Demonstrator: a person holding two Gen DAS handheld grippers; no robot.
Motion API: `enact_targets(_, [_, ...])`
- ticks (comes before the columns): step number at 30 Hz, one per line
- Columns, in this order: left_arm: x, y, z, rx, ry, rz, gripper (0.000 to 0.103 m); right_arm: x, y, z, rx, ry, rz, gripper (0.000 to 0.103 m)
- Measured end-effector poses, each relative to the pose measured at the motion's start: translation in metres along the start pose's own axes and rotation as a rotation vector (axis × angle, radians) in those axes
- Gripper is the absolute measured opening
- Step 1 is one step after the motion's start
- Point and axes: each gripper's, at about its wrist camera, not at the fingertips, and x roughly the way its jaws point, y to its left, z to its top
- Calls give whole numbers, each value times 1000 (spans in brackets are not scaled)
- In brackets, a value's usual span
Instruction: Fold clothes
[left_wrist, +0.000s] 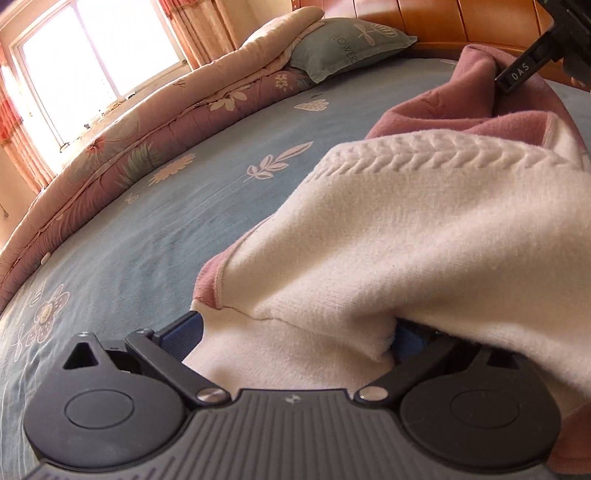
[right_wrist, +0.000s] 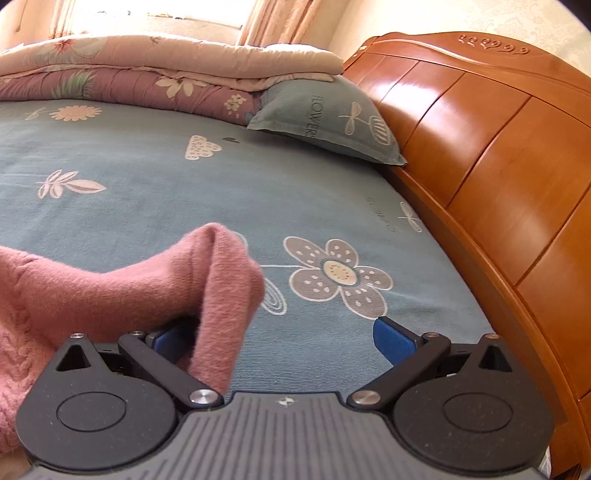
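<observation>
On bed (right_wrist: 147, 192), pillow (right_wrist: 325, 118) reading "FLOWERS", left claw (left_wrist: 295, 332) grasping sweater (left_wrist: 406, 229), right claw (right_wrist: 273, 339) released, "DAS" on its finger.

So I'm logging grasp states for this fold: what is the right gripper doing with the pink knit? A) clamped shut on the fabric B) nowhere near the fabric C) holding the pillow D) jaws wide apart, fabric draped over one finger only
D: in the right wrist view the right gripper has its blue pads far apart, and the pink knit hangs over the one pad only.
</observation>
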Motion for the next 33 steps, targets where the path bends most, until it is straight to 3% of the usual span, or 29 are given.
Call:
enact_targets(6, [-6, 8, -5, 41, -6, 104, 103, 12, 24, 2, -126, 10, -16, 103])
enact_targets(9, [4, 5, -4, 77, 9, 82, 103, 21, 30, 4, -151, 42, 29, 103])
enact_targets(11, [9, 7, -1, 48, -7, 122, 103, 29, 37, 5, -191, 44, 9, 103])
enact_targets(16, [4, 32, -3, -71, -62, 325, 103, 24, 15, 9, -77, -25, -94, 103])
enact_targets(19, [1, 58, -3, -110, -89, 387, 103, 16, 2, 14, -18, -74, -70, 103])
enact_targets(23, [2, 94, 21, -65, -133, 492, 103, 7, -2, 39, -19, -137, -76, 103])
enact_targets(28, [-24, 141, 60, -117, -284, 631, 103, -32, -28, 88, 108, -358, -154, 103])
enact_targets(29, [-27, 149, 64, -127, -308, 647, 103, -37, -34, 95, 141, -384, -155, 103])
enact_targets(31, [-19, 158, 66, -133, -282, 621, 103, -31, -40, 102, 153, -366, -144, 103])
enact_targets(33, [15, 154, 60, -110, -176, 550, 103, -10, -38, 103, 131, -283, -127, 103])
